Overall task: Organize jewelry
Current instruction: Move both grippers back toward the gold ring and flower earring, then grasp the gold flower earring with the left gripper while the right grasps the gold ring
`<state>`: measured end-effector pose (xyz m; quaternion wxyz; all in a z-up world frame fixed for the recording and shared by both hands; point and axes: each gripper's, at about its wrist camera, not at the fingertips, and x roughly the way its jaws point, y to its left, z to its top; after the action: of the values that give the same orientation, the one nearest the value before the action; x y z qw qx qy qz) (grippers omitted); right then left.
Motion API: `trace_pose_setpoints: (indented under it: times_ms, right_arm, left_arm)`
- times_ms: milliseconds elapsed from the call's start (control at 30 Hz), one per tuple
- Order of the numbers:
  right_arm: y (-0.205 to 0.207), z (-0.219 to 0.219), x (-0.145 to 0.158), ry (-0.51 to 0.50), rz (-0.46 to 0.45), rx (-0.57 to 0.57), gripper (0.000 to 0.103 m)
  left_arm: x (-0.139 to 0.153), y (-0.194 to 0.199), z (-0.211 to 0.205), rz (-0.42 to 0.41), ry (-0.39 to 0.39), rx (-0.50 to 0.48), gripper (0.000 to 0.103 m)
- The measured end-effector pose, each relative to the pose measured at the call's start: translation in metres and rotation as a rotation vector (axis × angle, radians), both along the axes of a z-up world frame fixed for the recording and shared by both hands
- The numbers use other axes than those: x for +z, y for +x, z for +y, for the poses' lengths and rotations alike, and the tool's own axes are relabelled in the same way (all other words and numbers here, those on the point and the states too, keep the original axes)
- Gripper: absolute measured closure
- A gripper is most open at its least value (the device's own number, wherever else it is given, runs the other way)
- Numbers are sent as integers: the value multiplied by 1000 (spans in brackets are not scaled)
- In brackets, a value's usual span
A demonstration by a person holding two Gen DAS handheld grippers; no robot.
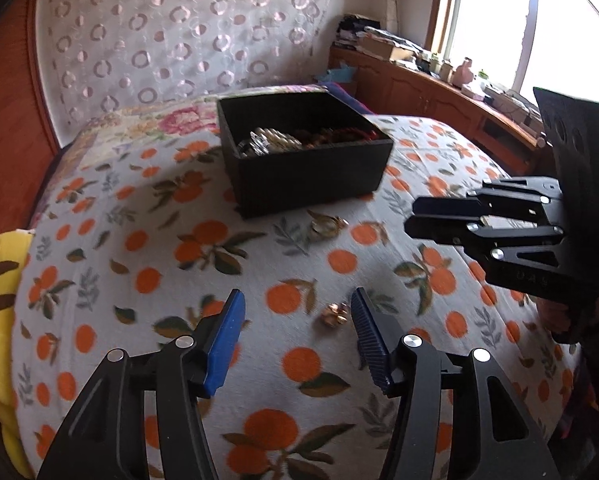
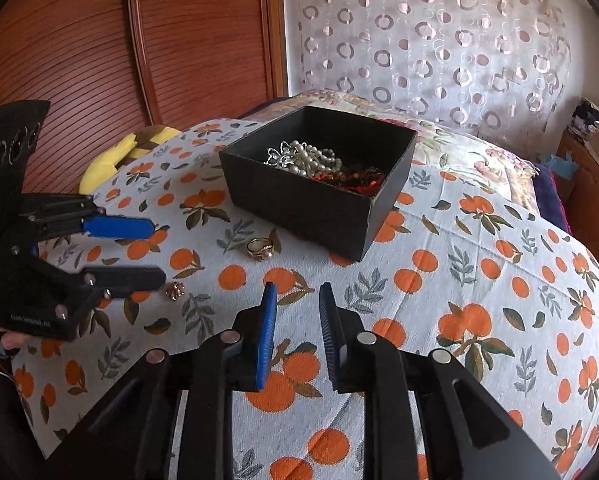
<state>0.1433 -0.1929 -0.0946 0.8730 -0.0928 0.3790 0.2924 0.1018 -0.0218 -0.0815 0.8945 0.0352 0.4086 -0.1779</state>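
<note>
Left gripper point(image 1: 297, 312) has its jaws wide apart with nothing pinched; a small gold flower earring point(image 1: 334, 315) lies on the bedspread point(image 1: 147, 208) between them, close to the dark finger. Right gripper point(image 2: 297, 304) is only slightly parted and empty. Further out, a gold pearl ring point(image 2: 261, 249) lies just beside the black box's point(image 2: 311, 204) near corner. The box holds pearls and beads, toward the bedspread's far edge.
</note>
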Motion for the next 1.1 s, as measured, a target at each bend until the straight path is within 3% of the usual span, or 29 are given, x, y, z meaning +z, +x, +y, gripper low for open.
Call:
trace_pose_setpoints:
  times_ms: [233, 367, 533, 600, 667, 1100]
  right_arm:
    - [-1, -4, 0, 9, 0, -7, 79]
    - [0, -4, 1, 8, 0, -3, 79]
    - [2, 2, 3, -18, -2, 20, 79]
    - [3, 7, 3, -36, -5, 36, 79]
    - [5, 11, 2, -47, -5, 46, 79]
    - [31, 41, -6, -69, 42, 109, 79]
  left_arm:
    - [-6, 0, -14, 17, 11, -40, 52]
    - [-8, 1, -19, 22, 27, -53, 65]
    - [-11, -4, -27, -6, 85, -65, 68]
    - [-11, -6, -27, -7, 82, -70, 82]
    - [-11, -5, -25, -3, 71, -73, 89]
    - [6, -3, 6, -44, 13, 9, 89]
